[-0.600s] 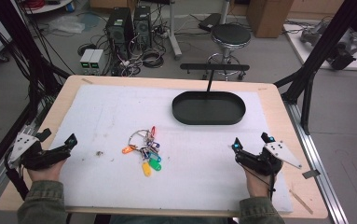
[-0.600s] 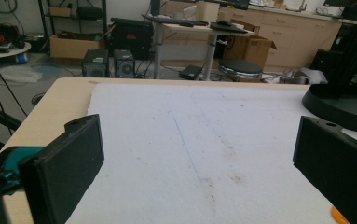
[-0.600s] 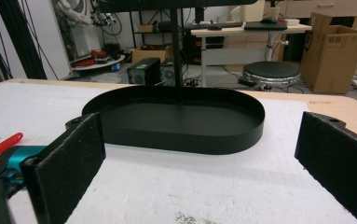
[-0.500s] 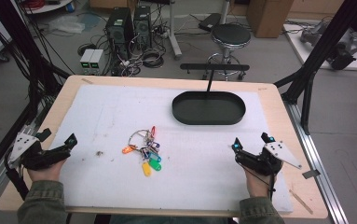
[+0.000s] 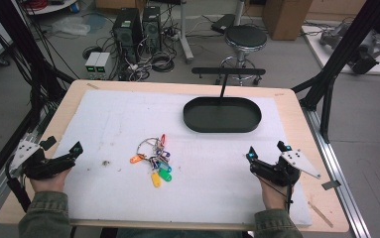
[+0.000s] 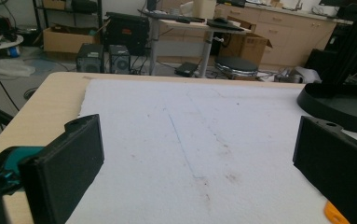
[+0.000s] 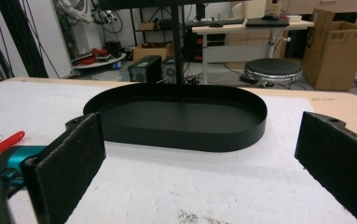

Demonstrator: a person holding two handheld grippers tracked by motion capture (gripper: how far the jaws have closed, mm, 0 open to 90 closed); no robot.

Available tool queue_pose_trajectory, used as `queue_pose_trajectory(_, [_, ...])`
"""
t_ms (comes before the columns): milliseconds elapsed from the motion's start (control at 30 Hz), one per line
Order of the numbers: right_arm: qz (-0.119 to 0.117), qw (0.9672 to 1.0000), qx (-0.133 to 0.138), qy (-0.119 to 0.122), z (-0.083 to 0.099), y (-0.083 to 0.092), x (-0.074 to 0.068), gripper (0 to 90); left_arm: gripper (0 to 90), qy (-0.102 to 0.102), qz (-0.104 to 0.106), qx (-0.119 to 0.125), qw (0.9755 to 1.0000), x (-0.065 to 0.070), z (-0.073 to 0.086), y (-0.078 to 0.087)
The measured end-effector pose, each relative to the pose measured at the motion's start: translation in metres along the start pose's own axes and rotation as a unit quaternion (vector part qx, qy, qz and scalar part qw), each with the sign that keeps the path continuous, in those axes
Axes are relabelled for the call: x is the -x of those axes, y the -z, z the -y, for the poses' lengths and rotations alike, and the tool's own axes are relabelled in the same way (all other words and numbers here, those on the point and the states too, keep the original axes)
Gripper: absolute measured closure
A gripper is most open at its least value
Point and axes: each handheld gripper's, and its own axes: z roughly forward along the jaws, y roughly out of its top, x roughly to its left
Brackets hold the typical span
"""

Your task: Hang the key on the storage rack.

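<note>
High view, key bunch point(image 5: 154, 159) mid-mat, between left tool point(image 5: 63, 159) and right tool point(image 5: 267, 158)

Def a lab/workshop: PC towers point(image 5: 137, 27) + cable mess on floor, black rig frame point(image 5: 341, 64), stool point(image 5: 246, 37), cardboard boxes point(image 7: 337, 46).
</note>
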Motion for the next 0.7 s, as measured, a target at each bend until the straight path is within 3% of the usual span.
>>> queue_pose_trajectory(233, [0.0, 1.0, 0.005, 0.001, 0.0, 0.0, 0.001, 0.5, 2.2, 0.003, 0.0, -0.033, 0.9994, 0.0, -0.004, -0.009])
queue_pose_trajectory(267, [-0.001, 1.0, 0.005, 0.001, 0.0, 0.0, 0.002, 0.5, 2.2, -0.013, 0.002, -0.043, 0.999, 0.004, -0.005, -0.012])
queue_pose_trajectory(300, [-0.002, 1.0, 0.005, 0.0, 0.0, 0.0, 0.002, 0.5, 2.2, -0.013, 0.002, -0.043, 0.999, 0.004, -0.005, -0.012])
queue_pose_trajectory(333, [-0.001, 1.0, 0.005, 0.0, 0.0, 0.0, 0.002, 0.5, 2.3, -0.025, 0.01, -0.053, 0.9982, 0.01, -0.006, -0.015])
queue_pose_trajectory(467, [-0.008, 0.9999, 0.003, 0.008, 0.001, -0.001, 0.001, 0.5, 2.2, -0.031, 0.026, -0.063, 0.9972, 0.016, -0.008, -0.021])
queue_pose_trajectory(700, [-0.008, 1.0, 0.005, 0.001, 0.001, 0.001, 0.001, 0.5, 2.3, -0.05, 0.054, -0.075, 0.9945, 0.032, -0.014, -0.03])
